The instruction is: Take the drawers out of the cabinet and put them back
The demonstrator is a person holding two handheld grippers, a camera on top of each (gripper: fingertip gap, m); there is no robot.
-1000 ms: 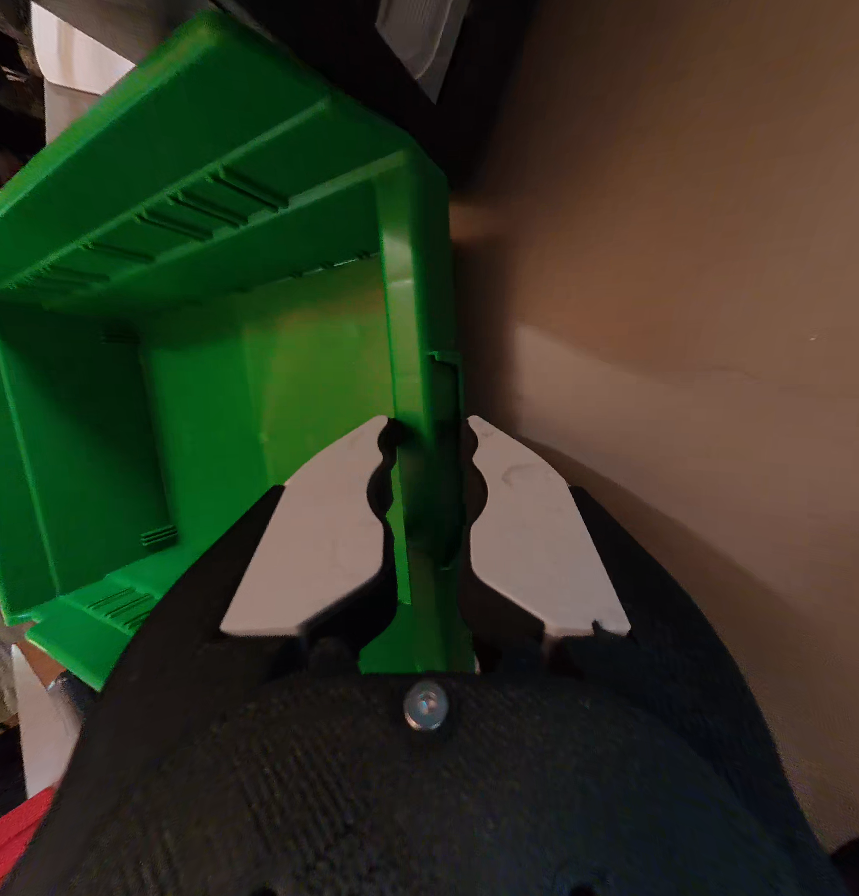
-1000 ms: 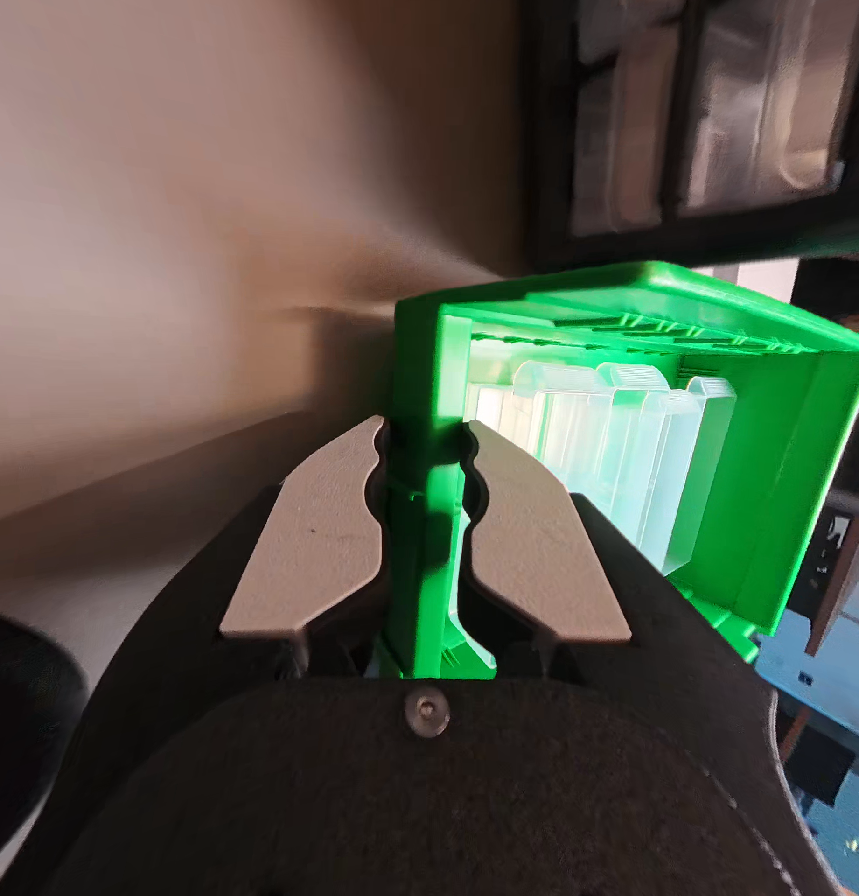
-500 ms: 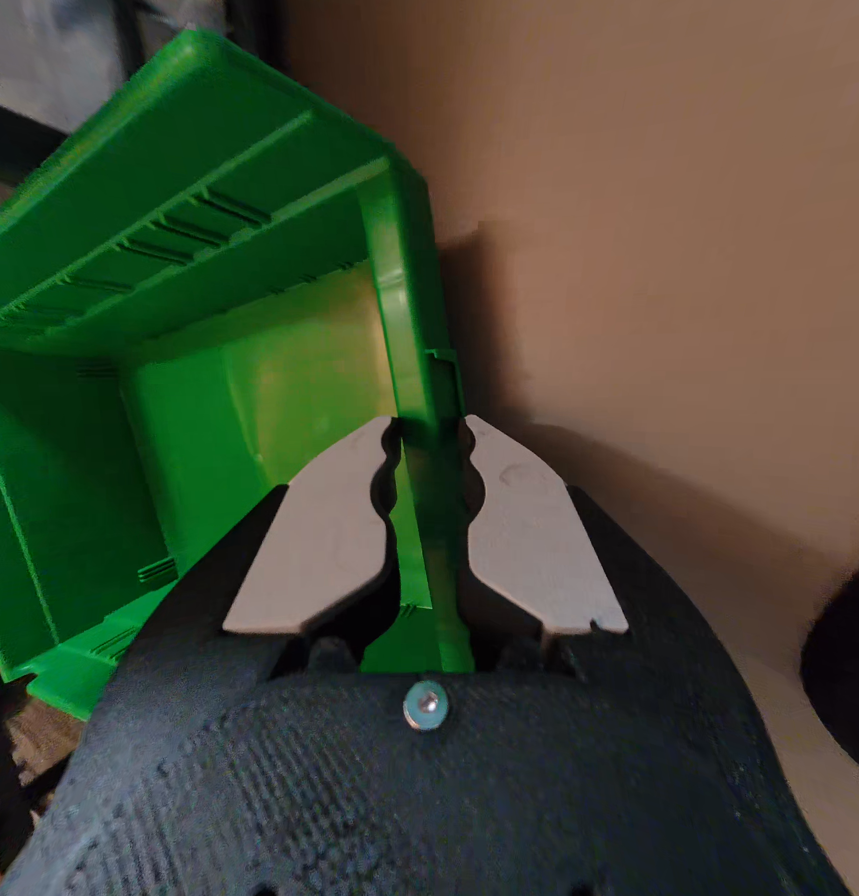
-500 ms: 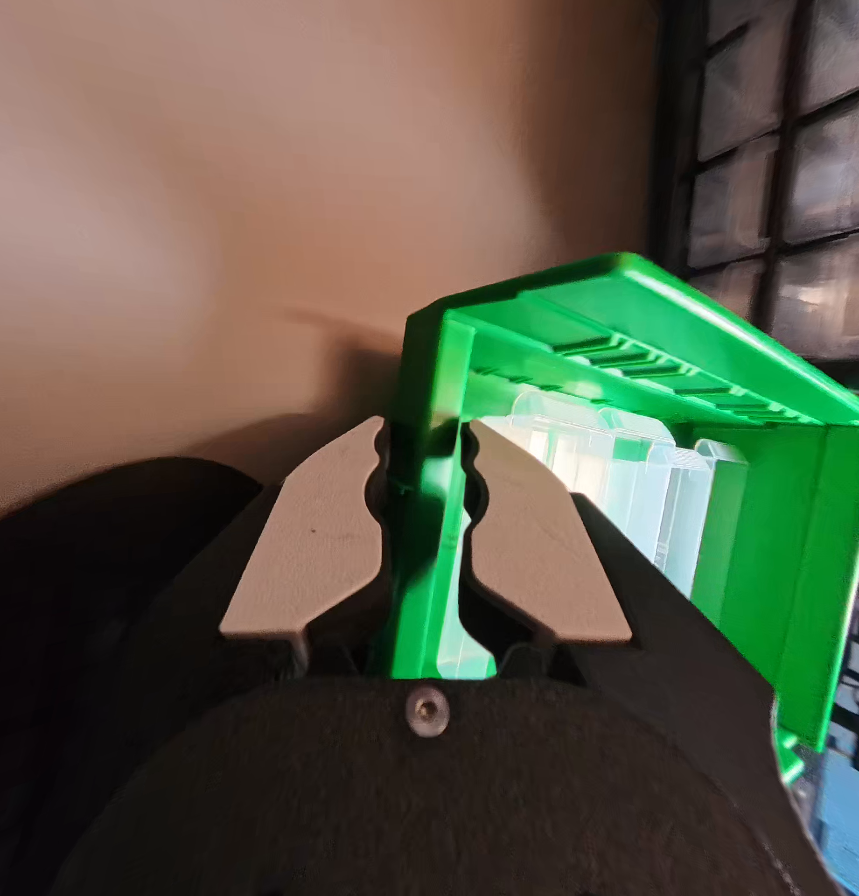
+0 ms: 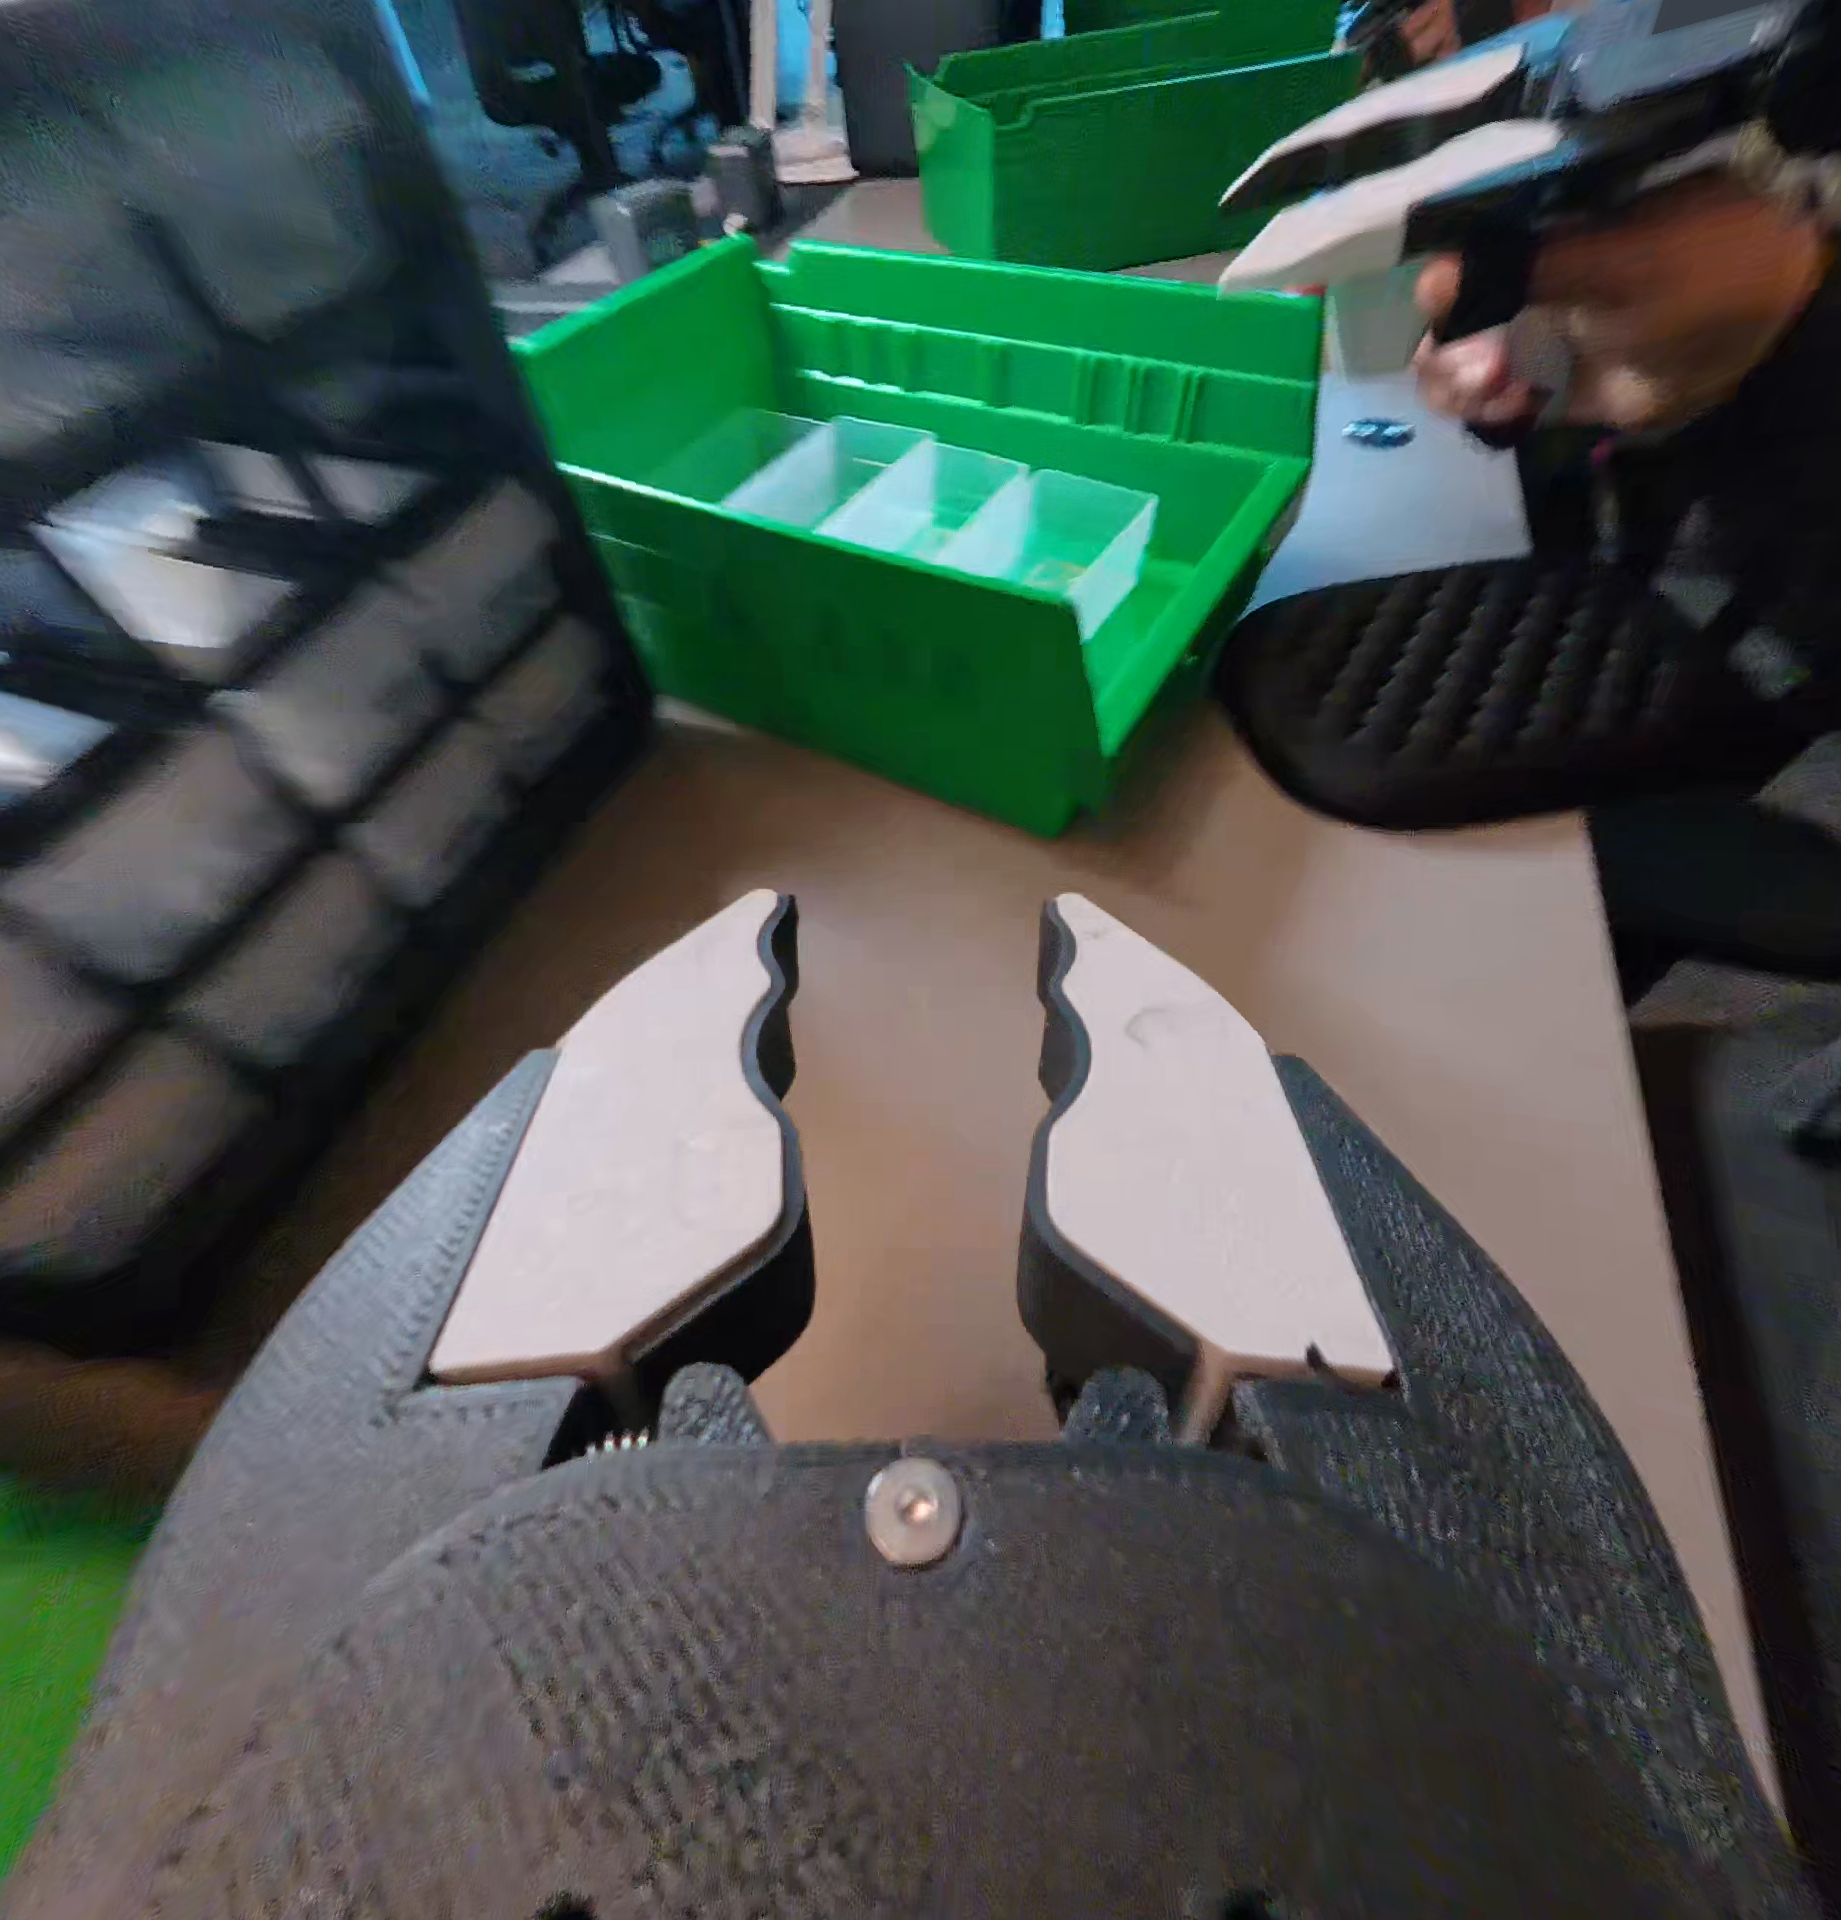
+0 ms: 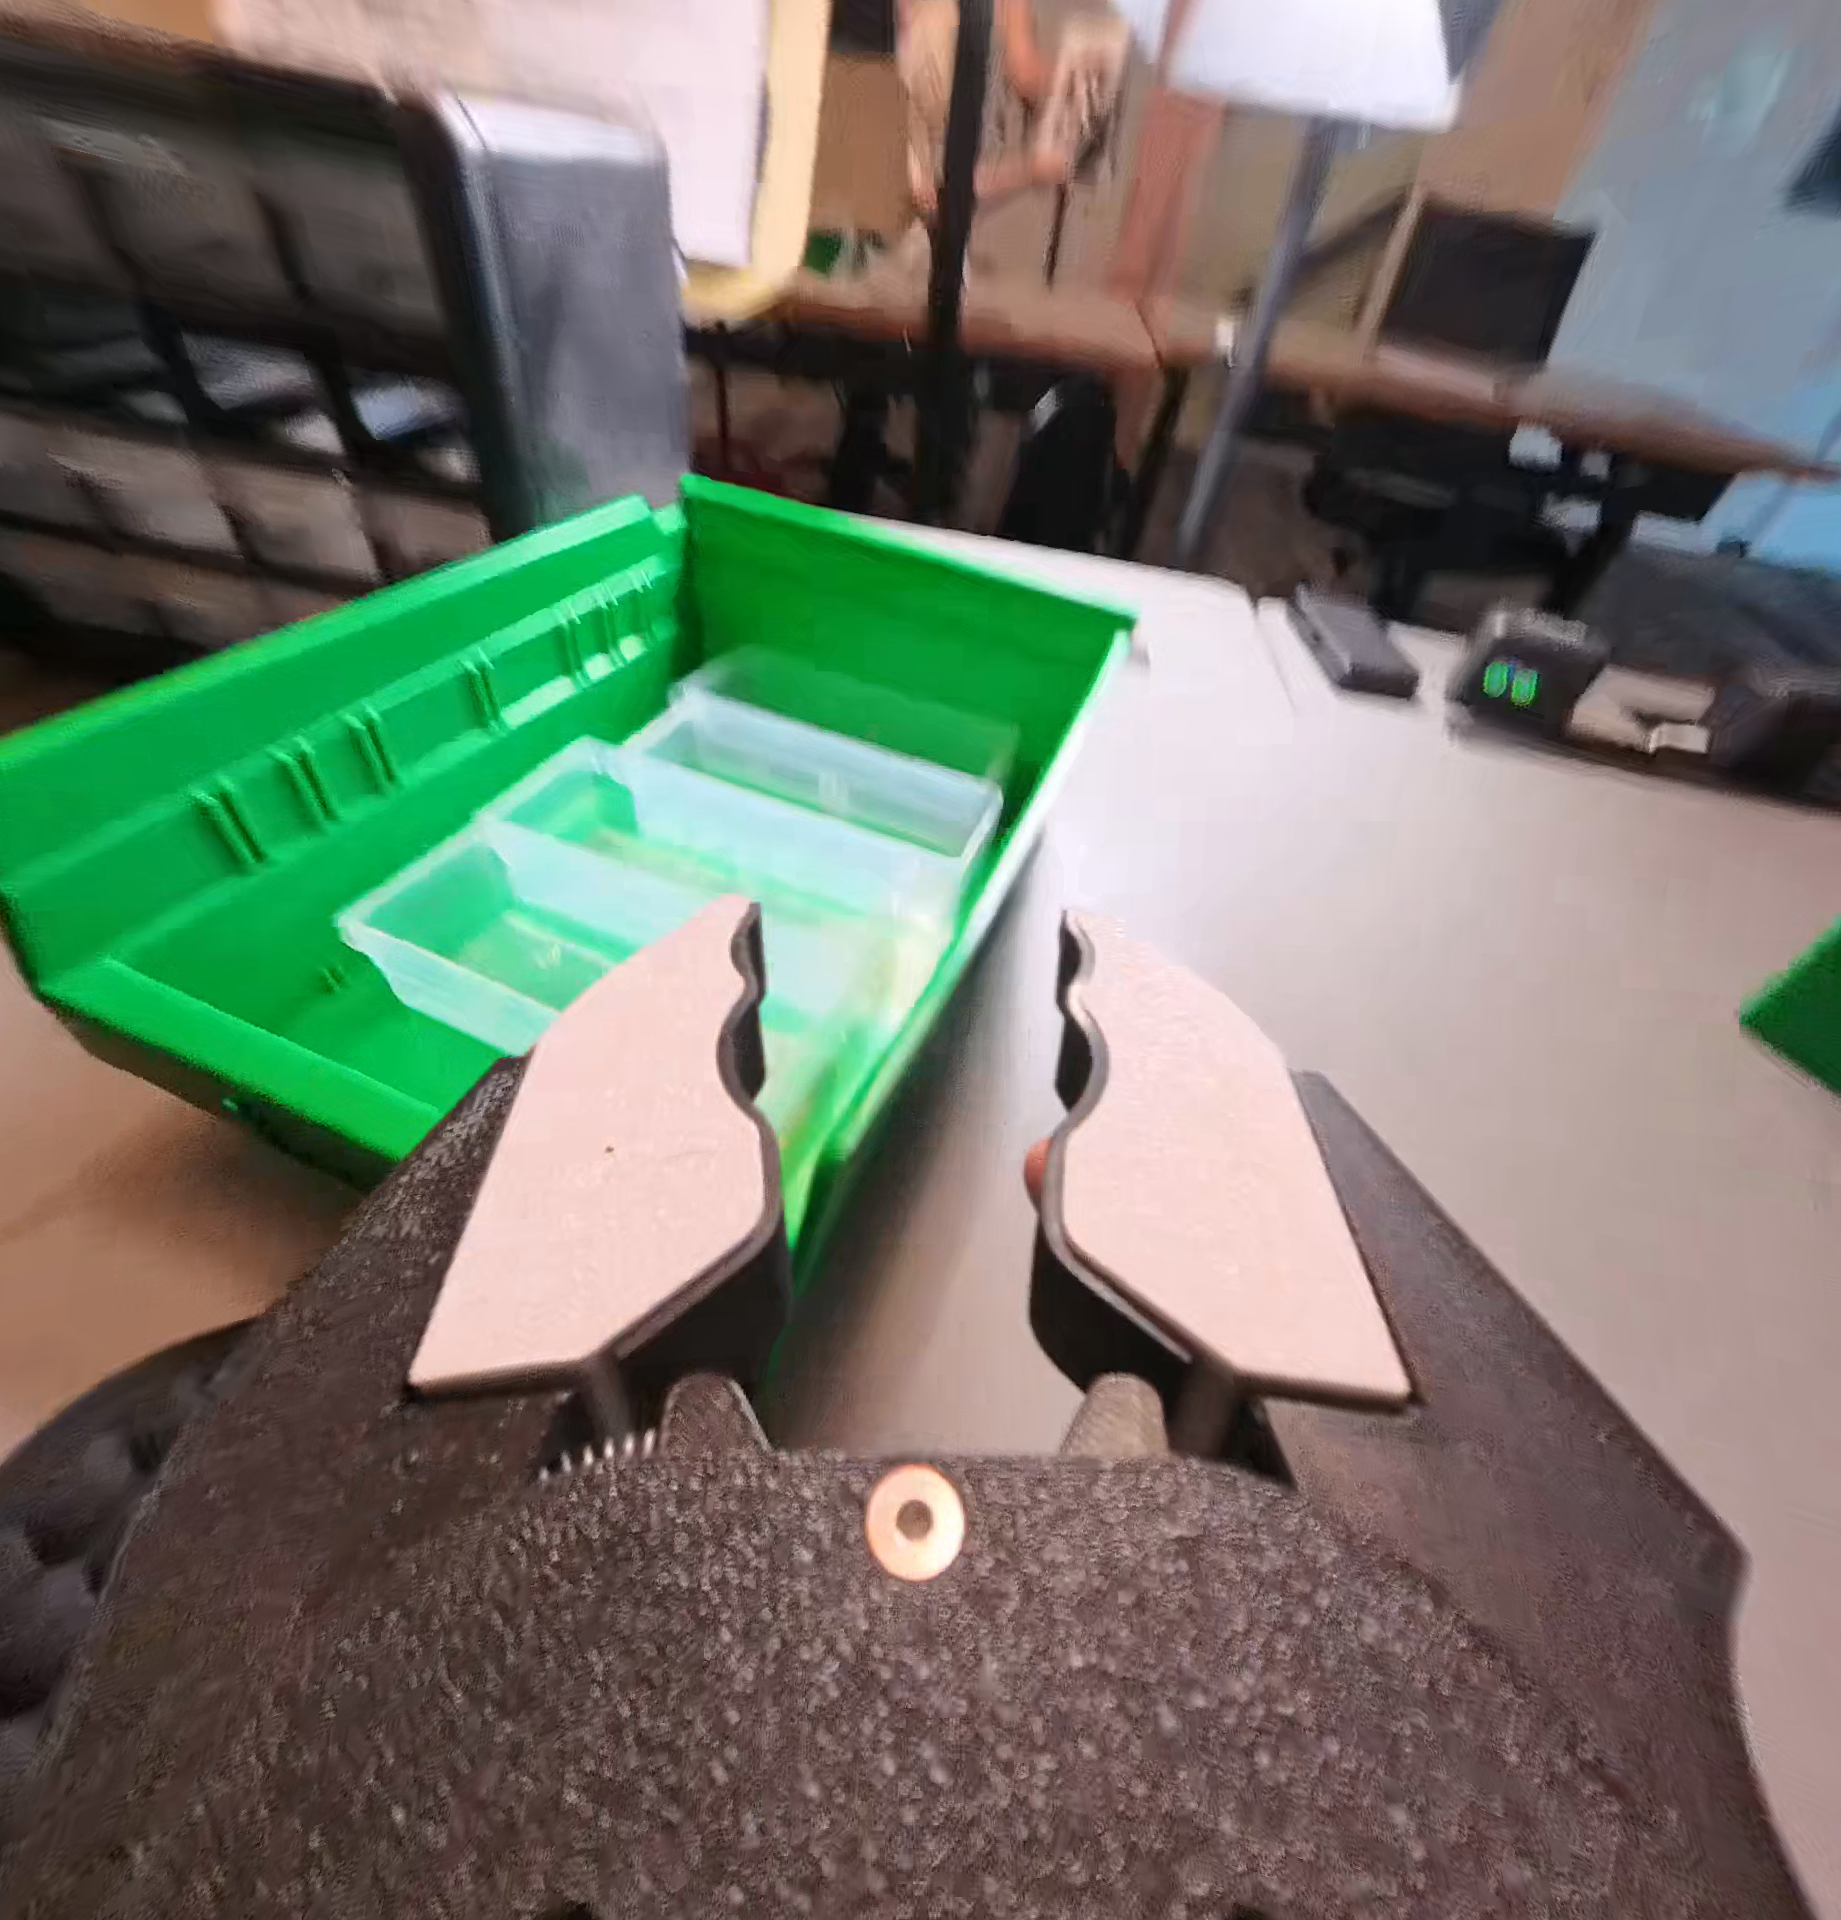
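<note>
In the left wrist view, the left tool hung with its jaws spread wide and nothing between them, over a bare stretch of the brown table. At twelve o'clock from it, well apart, a green bin sat flat on the table holding a row of clear drawers. The black drawer cabinet stood at ten o'clock, badly blurred, just beside the bin's left end. At two o'clock the right tool showed farther off, held in a person's hand; a second green bin lay at the far edge, at twelve o'clock. In the right wrist view, the right tool was likewise wide open and held nothing; the green bin reached from nine o'clock toward twelve, its near wall running close past the left finger, though contact could not be told. Four clear drawers lay side by side inside, and the cabinet stood at ten o'clock behind the bin. The drawers appeared to be out of the cabinet, so returning them probably came next. The risks, as judged: thin clear walls could flex or slip from a pinch; a drawer entering its slot tilted could jam; pushing hard could shove the cabinet back; and the open finger beside the bin wall could catch it and drag the bin.
</note>
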